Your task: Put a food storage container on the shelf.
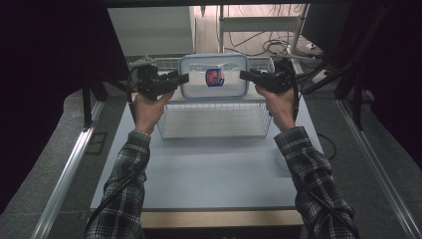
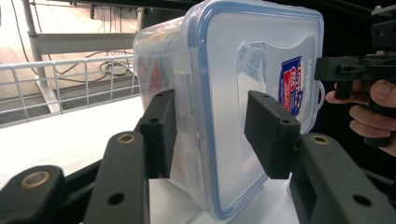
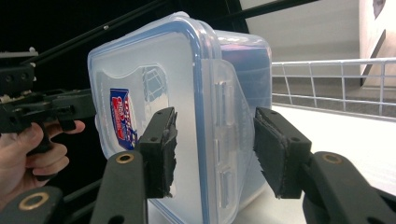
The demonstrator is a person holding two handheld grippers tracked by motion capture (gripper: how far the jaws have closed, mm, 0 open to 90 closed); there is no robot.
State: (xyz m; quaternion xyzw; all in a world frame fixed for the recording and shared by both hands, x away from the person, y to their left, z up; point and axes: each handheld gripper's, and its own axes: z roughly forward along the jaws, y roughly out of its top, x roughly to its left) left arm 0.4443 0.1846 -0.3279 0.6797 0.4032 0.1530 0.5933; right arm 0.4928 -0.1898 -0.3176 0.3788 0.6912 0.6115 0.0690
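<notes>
A clear plastic container with a blue-rimmed lid and a red and blue label stands on edge, lid toward me, over the far part of a white wire basket. My left gripper clamps its left end and my right gripper its right end. In the left gripper view the container sits between the pads of the left gripper, one on the lid, one at the side clip. In the right gripper view the right gripper pinches the container the same way.
The basket rests on a pale table; its wire wall runs behind the container. Metal shelf legs and loose cables lie beyond the table. Dark curtains close in both sides.
</notes>
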